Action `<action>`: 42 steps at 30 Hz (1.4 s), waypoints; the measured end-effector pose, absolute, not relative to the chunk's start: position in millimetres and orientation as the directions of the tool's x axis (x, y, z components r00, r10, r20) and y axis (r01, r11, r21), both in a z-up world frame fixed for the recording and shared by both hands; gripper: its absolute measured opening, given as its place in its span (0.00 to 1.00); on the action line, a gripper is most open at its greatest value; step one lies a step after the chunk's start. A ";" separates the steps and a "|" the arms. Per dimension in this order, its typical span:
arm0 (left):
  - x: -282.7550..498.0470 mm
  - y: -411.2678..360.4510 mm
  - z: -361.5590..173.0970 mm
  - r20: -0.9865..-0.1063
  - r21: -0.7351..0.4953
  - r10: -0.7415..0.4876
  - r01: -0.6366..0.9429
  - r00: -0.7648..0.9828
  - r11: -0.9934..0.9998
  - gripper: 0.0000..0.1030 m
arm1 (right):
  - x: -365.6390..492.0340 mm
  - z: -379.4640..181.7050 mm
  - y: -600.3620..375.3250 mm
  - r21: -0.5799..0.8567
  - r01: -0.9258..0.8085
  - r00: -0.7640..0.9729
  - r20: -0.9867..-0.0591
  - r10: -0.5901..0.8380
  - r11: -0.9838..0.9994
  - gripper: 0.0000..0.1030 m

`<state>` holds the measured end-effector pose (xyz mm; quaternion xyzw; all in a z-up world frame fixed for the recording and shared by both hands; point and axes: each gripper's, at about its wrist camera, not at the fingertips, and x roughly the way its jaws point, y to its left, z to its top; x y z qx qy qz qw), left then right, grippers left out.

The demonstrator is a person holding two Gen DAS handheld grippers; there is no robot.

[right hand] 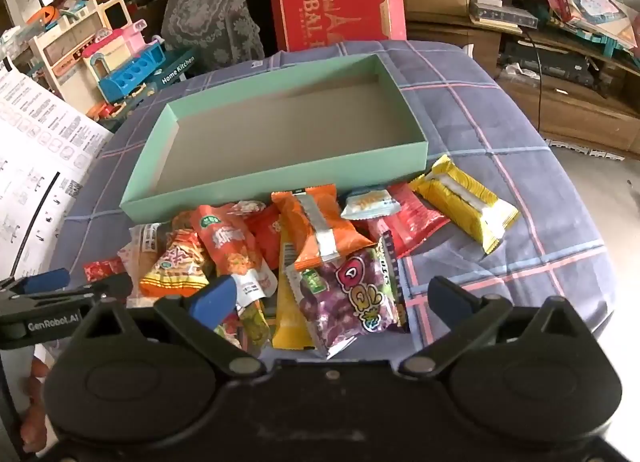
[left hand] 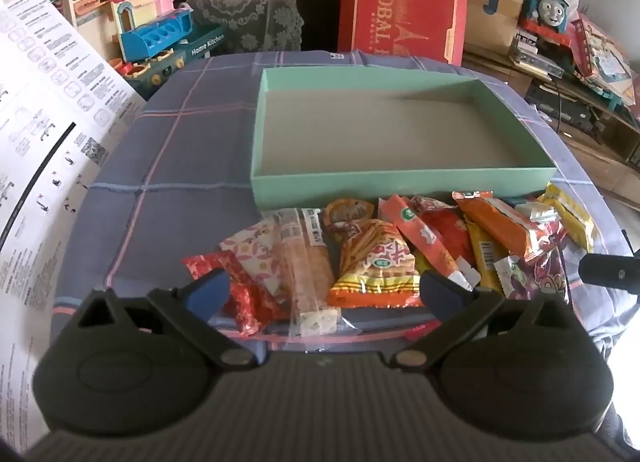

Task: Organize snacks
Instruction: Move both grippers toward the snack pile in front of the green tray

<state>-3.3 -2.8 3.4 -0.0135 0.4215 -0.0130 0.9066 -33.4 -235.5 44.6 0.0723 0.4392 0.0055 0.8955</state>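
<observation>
Where fingers gape: snacks (right hand: 304,258) ahead.

The left gripper (left hand: 324,292) is held low and points forward, and its jaws are spread wide with nothing between them. Its two blue fingertips (left hand: 210,290) stay far from each other. The right gripper (right hand: 330,298) is in the same pose, level, jaws also wide apart and holding nothing. In the right wrist view the left gripper (right hand: 48,294) appears at the left edge, just beside the right one.
</observation>
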 end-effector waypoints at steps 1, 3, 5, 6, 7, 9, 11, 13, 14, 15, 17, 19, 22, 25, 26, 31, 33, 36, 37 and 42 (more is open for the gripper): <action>-2.6 -2.7 3.3 -0.765 -0.035 -0.033 0.010 0.643 0.999 1.00 | -33.7 44.8 -236.1 0.135 0.056 0.613 -0.787 0.073 0.989 1.00; -2.4 -2.0 3.4 -0.767 -0.033 -0.031 0.009 0.640 0.999 1.00 | -33.3 43.1 -237.7 0.139 0.060 0.610 -0.789 0.074 0.988 1.00; -1.5 -1.9 2.3 -0.773 -0.029 -0.026 0.006 0.634 1.000 1.00 | -32.7 41.5 -238.8 0.143 0.067 0.604 -0.793 0.074 0.987 1.00; -1.5 -1.8 1.8 -0.774 -0.028 -0.025 0.005 0.633 1.000 1.00 | -32.7 41.5 -238.8 0.143 0.067 0.604 -0.793 0.074 0.987 1.00; -1.4 -1.8 1.5 -0.774 -0.027 -0.024 0.004 0.632 1.000 1.00 | -32.8 40.9 -238.9 0.146 0.066 0.603 -0.794 0.077 0.987 1.00; -1.6 -1.4 0.3 -0.776 -0.025 -0.021 0.002 0.631 1.000 1.00 | -32.8 40.5 -238.6 0.147 0.066 0.601 -0.796 0.078 0.987 1.00; -1.1 -1.1 -1.0 -0.779 -0.023 -0.019 0.002 0.627 1.000 1.00 | -32.3 39.5 -236.8 0.147 0.064 0.594 -0.801 0.081 0.987 1.00; -0.6 -0.8 -1.8 -0.783 -0.023 -0.018 0.000 0.622 1.000 1.00 | -31.8 38.2 -235.1 0.147 0.060 0.587 -0.805 0.085 0.987 1.00; -0.7 -0.9 -2.1 -0.783 -0.023 -0.017 0.000 0.622 1.000 1.00 | -31.6 37.8 -232.9 0.145 0.055 0.584 -0.807 0.086 0.988 1.00; -0.6 -1.0 -2.3 -0.783 -0.022 -0.017 0.000 0.622 1.000 1.00 | -31.2 38.0 -232.5 0.144 0.053 0.583 -0.808 0.087 0.988 1.00; -0.6 -1.0 -2.7 -0.783 -0.022 -0.018 0.001 0.622 1.000 1.00 | -30.9 38.5 -232.2 0.143 0.052 0.582 -0.809 0.086 0.988 1.00; -0.5 -1.2 -3.4 -0.784 -0.020 -0.019 0.005 0.621 1.000 1.00 | -30.1 39.1 -232.6 0.144 0.055 0.579 -0.811 0.085 0.988 1.00; -0.3 -1.7 -4.1 -0.786 -0.021 -0.022 0.009 0.617 1.000 1.00 | -29.6 38.6 -233.2 0.145 0.056 0.576 -0.813 0.087 0.988 1.00; 0.8 -1.9 -5.3 -0.790 -0.023 -0.024 0.011 0.612 1.000 1.00 | -28.6 37.0 -232.4 0.144 0.055 0.570 -0.817 0.088 0.988 1.00; 1.0 -1.9 -5.8 -0.791 -0.024 -0.025 0.010 0.611 1.000 1.00 | -28.4 36.8 -232.0 0.145 0.054 0.569 -0.818 0.088 0.988 1.00; 1.5 -1.2 -7.6 -0.796 -0.028 -0.028 0.010 0.605 1.000 1.00 | -27.1 35.3 -231.4 0.145 0.056 0.562 -0.822 0.089 0.988 1.00; 1.8 -0.7 -8.0 -0.797 -0.029 -0.029 0.009 0.603 1.000 1.00 | -26.8 35.1 -231.2 0.145 0.057 0.561 -0.823 0.088 0.988 1.00; 2.2 0.7 -8.7 -0.800 -0.032 -0.029 0.007 0.600 0.999 1.00 | -25.9 34.4 -231.4 0.145 0.056 0.559 -0.824 0.090 0.988 1.00; 2.5 1.5 -8.7 -0.799 -0.033 -0.030 0.006 0.601 0.999 1.00 | -25.9 34.1 -231.2 0.145 0.056 0.558 -0.825 0.090 0.988 1.00; 7.7 15.9 -12.7 -0.798 -0.041 -0.012 -0.035 0.602 0.999 1.00 | -19.7 30.6 -229.3 0.188 0.041 0.543 -0.829 0.136 0.981 1.00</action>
